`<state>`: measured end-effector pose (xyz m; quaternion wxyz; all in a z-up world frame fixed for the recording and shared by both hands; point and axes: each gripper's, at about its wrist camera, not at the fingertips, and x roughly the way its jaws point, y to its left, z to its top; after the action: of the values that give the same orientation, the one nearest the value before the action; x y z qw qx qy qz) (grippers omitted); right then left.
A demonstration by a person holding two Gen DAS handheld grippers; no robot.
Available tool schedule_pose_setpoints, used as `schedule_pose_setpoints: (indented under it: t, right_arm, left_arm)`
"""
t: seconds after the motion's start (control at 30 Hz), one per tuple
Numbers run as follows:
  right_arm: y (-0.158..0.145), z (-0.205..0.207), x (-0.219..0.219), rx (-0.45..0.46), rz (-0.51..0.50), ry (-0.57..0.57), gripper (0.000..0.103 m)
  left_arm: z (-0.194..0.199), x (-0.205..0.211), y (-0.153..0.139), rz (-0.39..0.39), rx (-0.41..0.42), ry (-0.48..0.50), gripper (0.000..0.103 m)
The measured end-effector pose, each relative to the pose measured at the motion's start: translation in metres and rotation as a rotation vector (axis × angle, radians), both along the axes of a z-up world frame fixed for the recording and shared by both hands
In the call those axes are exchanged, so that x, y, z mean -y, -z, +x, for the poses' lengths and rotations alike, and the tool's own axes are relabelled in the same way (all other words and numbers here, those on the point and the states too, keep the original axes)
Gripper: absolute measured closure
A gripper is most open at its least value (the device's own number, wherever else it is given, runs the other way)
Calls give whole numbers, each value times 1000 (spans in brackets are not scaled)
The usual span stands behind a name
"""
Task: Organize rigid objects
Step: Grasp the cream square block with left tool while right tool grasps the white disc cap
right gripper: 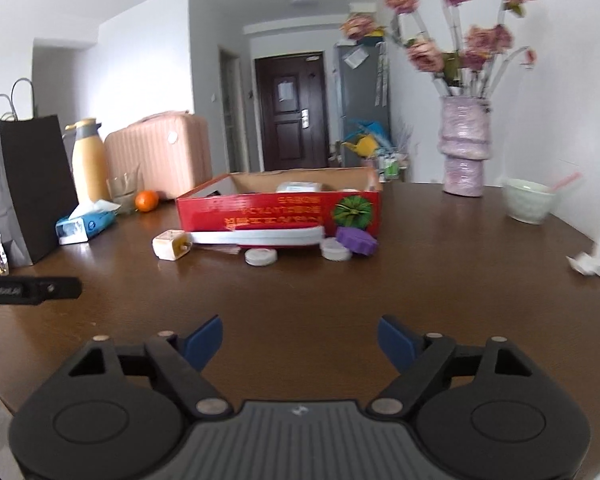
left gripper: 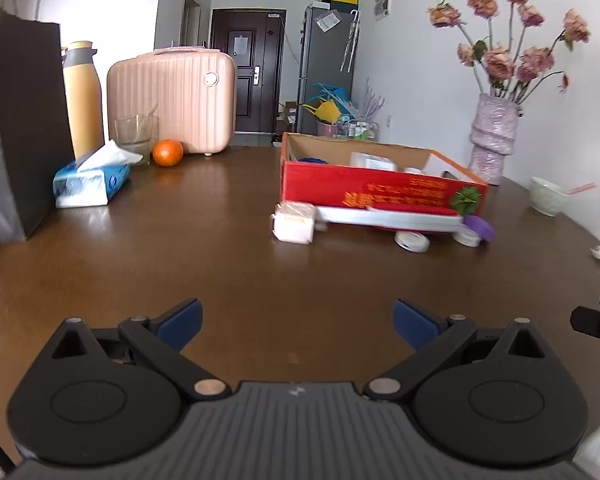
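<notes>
1. the brown table (left gripper: 228, 248) fills both views, and neither gripper touches anything on it. this looks like the start of a pick: loose items still lie outside the box.
2. the red box (left gripper: 364, 190) sits far and to the right in the left wrist view, open at the top, with a few items already inside.
3. a long white flat piece (left gripper: 392, 218) lies along the box's near wall, touching or just beside it.
4. a pale square pack (left gripper: 294, 222) sits at the left end of that piece; i cannot tell if they touch.
5. a purple lid (left gripper: 480, 226) and two white round tubs (left gripper: 412, 241) lie near the box's right corner.
6. the next move, i judge, calls for reaching forward to one of these small items, closing on it, then lifting it over the box wall.
7. the left gripper (left gripper: 298, 318) is spread wide and holds nothing.
8. the right gripper (right gripper: 300, 338) is likewise wide apart and empty, well short of the items.
</notes>
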<state>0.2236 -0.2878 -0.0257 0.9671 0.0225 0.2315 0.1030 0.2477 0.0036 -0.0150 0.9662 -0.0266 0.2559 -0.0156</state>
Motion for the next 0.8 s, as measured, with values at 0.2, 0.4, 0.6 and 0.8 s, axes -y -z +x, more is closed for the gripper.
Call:
schedule_pose_setpoints:
  t: [0.2,0.4,0.6,0.8]
  right_arm:
    - [-4,86,-39,-102,-88,-91,24]
    - [8,174,-68,-164,-66,-126,41]
    - [25,210,-87,-193,-73,-137,43]
    - [35,223,-90,-185,-62,-97,53]
  left_arm:
    - [84,-10,-2,1,-29,46,0]
    - [169,-14,17,-5,-93,52,0]
    - [205,-20,29,-50,-113,42,28]
    - [205,-19,32,-95,-107,74,53]
